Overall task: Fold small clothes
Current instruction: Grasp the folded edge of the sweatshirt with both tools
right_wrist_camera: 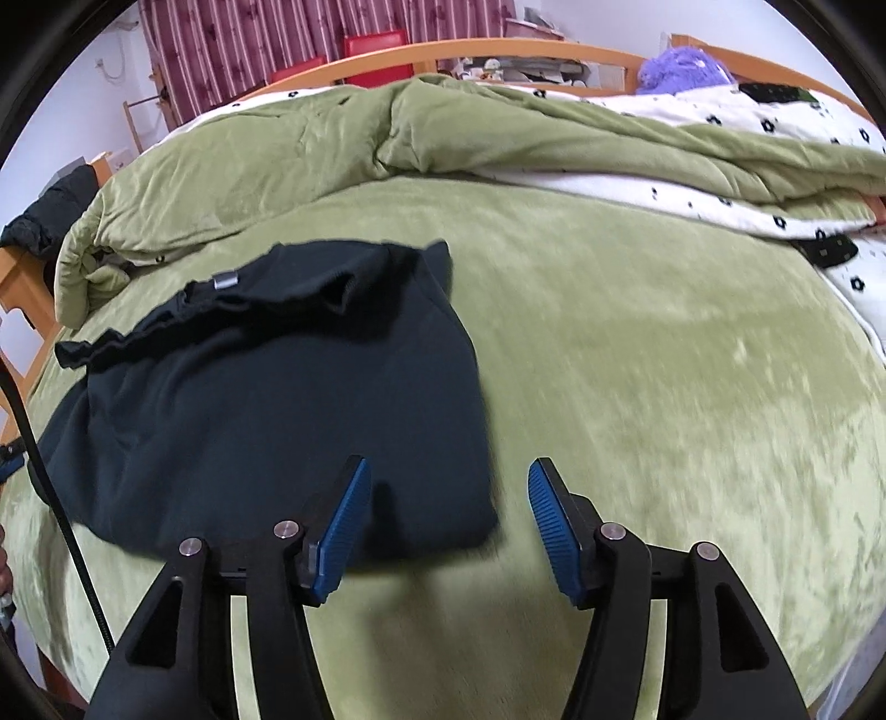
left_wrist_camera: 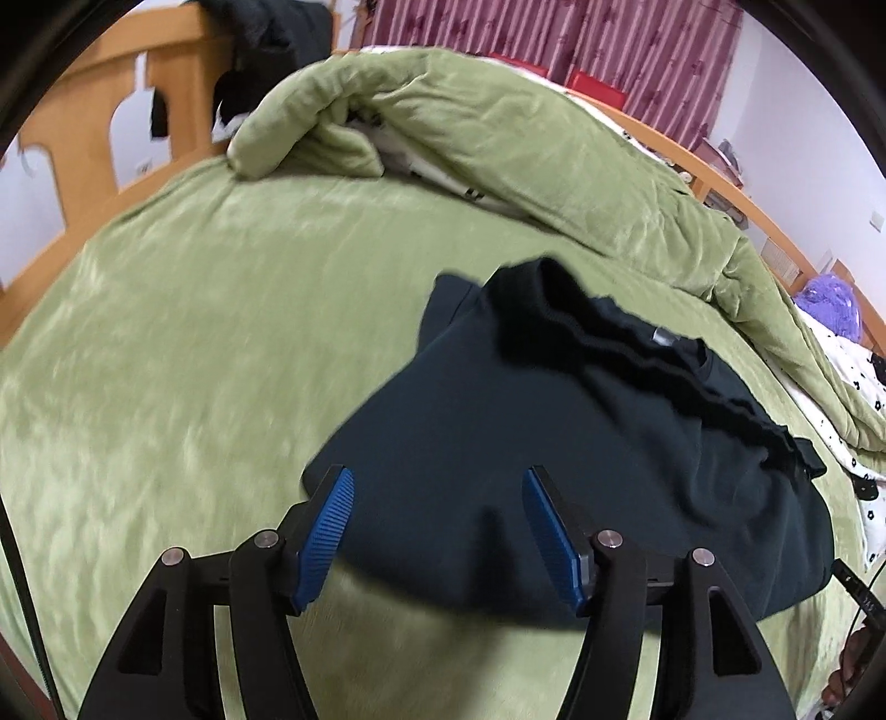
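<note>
A dark, folded garment (left_wrist_camera: 554, 443) lies flat on the green bed cover (left_wrist_camera: 194, 332), its gathered waistband with a small grey tag along the far edge. My left gripper (left_wrist_camera: 437, 482) hovers over the garment's near left corner, jaws apart, nothing pinched between the blue pads (left_wrist_camera: 326, 537). In the right wrist view the same garment (right_wrist_camera: 266, 399) fills the left half. My right gripper (right_wrist_camera: 448, 476) stands open above its near right corner, the left pad (right_wrist_camera: 343, 531) over cloth and the right pad over the bare green cover (right_wrist_camera: 664, 387).
A bunched green quilt (left_wrist_camera: 443, 122) with a white flowered lining (right_wrist_camera: 775, 127) lies along the far side of the bed. A wooden bed frame (left_wrist_camera: 83, 111) rings it, with dark clothes (left_wrist_camera: 266, 33) draped on the headboard. A purple plush toy (right_wrist_camera: 681, 66) sits at the far right.
</note>
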The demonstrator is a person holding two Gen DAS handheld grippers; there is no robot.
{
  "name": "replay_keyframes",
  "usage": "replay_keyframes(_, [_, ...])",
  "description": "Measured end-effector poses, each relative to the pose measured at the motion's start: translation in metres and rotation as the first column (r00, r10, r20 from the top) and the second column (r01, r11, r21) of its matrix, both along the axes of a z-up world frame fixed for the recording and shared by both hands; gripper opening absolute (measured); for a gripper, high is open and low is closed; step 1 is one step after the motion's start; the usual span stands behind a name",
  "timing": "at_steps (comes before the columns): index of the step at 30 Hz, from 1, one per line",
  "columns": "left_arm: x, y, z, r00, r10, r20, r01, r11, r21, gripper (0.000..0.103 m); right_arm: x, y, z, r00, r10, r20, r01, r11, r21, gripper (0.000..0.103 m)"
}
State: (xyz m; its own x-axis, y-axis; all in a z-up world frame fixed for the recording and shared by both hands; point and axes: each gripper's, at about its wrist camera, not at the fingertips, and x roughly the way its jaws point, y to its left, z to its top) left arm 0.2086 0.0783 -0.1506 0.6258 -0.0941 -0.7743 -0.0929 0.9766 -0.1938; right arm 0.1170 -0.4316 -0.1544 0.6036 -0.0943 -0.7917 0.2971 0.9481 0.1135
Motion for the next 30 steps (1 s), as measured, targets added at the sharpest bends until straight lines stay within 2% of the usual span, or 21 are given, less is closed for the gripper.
replay_keyframes(5, [-0.001, 0.009, -0.017, 1.000, 0.007, -0.025, -0.007, 1.000, -0.002, 0.061, 0.000, -0.006, -0.009, 1.000, -0.011, -0.011, 0.012, 1.000, 0.023, 0.059])
replay_keyframes(14, [0.011, 0.021, -0.051, 0.997, -0.017, -0.076, 0.015, 0.999, -0.032, 0.064, 0.030, -0.005, -0.040, 0.999, -0.003, -0.049, 0.006, 0.999, 0.054, 0.059])
replay_keyframes(22, [0.018, 0.018, -0.065, 0.994, -0.050, -0.092, 0.045, 0.997, -0.056, 0.065, 0.046, 0.002, -0.051, 0.998, 0.021, -0.059, -0.018, 0.998, 0.064, 0.058])
replay_keyframes(25, [0.020, 0.014, -0.065, 0.995, -0.057, -0.086, 0.053, 0.998, -0.043, 0.059, 0.048, 0.003, -0.054, 0.998, 0.027, -0.064, -0.023, 0.998, 0.063, 0.058])
replay_keyframes(26, [0.019, 0.012, -0.064, 0.994, -0.066, -0.081, 0.063, 0.997, -0.046, 0.052, 0.048, 0.003, -0.054, 0.997, 0.032, -0.066, -0.028, 0.998, 0.059, 0.057])
replay_keyframes(27, [0.019, 0.010, -0.064, 0.994, -0.074, -0.079, 0.070, 0.996, -0.050, 0.046, 0.049, 0.004, -0.053, 0.997, 0.043, -0.067, -0.040, 0.998, 0.053, 0.054])
replay_keyframes(28, [0.018, 0.008, -0.063, 0.994, -0.078, -0.077, 0.074, 0.996, -0.049, 0.044, 0.048, 0.005, -0.053, 0.996, 0.056, -0.065, -0.053, 0.997, 0.059, 0.046])
replay_keyframes(30, [0.016, 0.002, -0.060, 0.994, -0.085, -0.068, 0.083, 0.996, -0.019, 0.036, 0.047, 0.008, -0.051, 0.996, 0.065, -0.060, -0.062, 0.997, 0.049, 0.040])
